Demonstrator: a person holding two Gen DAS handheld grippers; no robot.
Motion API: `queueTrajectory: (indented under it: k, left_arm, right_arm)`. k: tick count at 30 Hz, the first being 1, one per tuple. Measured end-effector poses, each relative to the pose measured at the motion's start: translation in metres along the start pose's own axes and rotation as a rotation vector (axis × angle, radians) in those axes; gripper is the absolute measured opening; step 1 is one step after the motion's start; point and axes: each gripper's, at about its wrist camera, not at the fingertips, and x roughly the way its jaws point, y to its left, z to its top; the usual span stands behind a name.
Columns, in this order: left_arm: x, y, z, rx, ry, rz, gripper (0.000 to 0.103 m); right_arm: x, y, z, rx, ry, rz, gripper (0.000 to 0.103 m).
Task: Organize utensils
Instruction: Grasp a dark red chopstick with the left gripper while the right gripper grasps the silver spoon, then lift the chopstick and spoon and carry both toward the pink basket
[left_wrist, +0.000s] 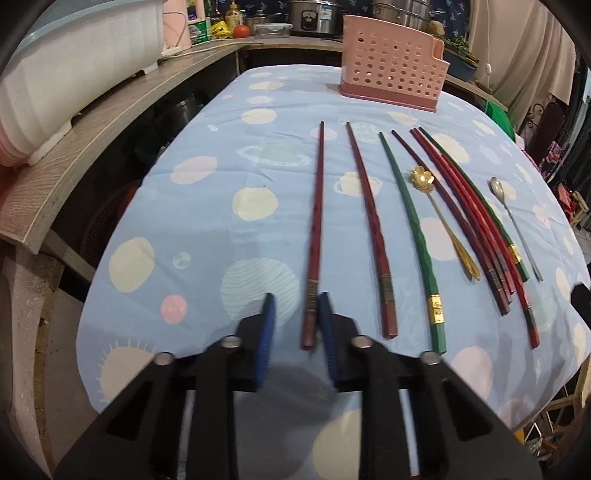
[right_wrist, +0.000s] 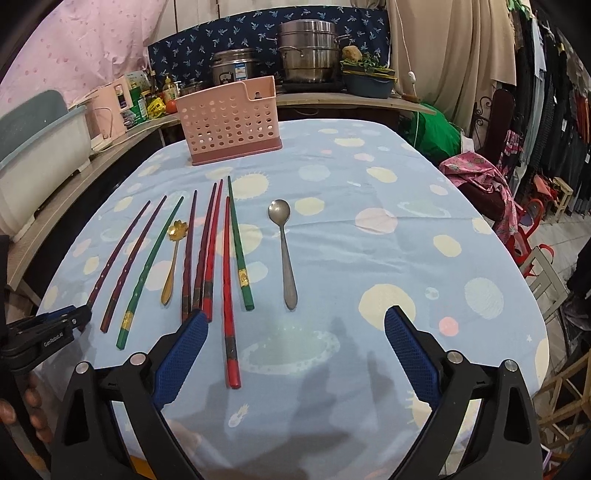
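Several red, dark and green chopsticks lie side by side on the blue tablecloth (left_wrist: 207, 229), with a gold flower spoon (left_wrist: 422, 176) and a steel spoon (right_wrist: 284, 254) among them. A pink perforated utensil holder (left_wrist: 391, 64) stands at the far end; it also shows in the right wrist view (right_wrist: 231, 118). My left gripper (left_wrist: 297, 314) is open, its jaws either side of the near end of the leftmost dark red chopstick (left_wrist: 317, 221), not closed on it. My right gripper (right_wrist: 295, 328) is wide open and empty, just in front of the steel spoon's handle, with a red chopstick (right_wrist: 228, 291) by its left finger.
A wooden counter (left_wrist: 110, 110) with a white tub (left_wrist: 66, 62) runs along the left. Pots (right_wrist: 308, 51) and bottles stand behind the holder. Chairs and clothes (right_wrist: 480, 177) crowd the right side. The left gripper (right_wrist: 55, 325) shows at the right view's left edge.
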Motion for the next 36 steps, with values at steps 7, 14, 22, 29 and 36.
queueTrajectory:
  k: [7, 14, 22, 29, 36]
  left_arm:
    - [0.002, -0.003, 0.003, 0.002, 0.003, -0.01, 0.008]
    - [0.003, -0.004, 0.003, 0.002, 0.002, -0.009, 0.008]
    - [0.001, -0.004, 0.002, 0.005, 0.006, -0.02, 0.008]
    - [-0.004, -0.008, 0.001, 0.007, 0.01, -0.046, 0.007]
    - [-0.027, -0.007, 0.01, -0.002, -0.042, -0.066, 0.007]
  right_arm:
    - [0.038, -0.009, 0.011, 0.036, 0.077, 0.073, 0.047]
    - [0.056, -0.004, 0.006, 0.021, 0.119, 0.085, 0.031]
    - [0.056, -0.003, 0.004, -0.013, 0.11, 0.083, 0.01]
    - [0.048, -0.006, 0.003, 0.004, 0.096, 0.103, 0.01]
    - [0.029, -0.01, 0.012, 0.034, 0.051, 0.123, 0.01]
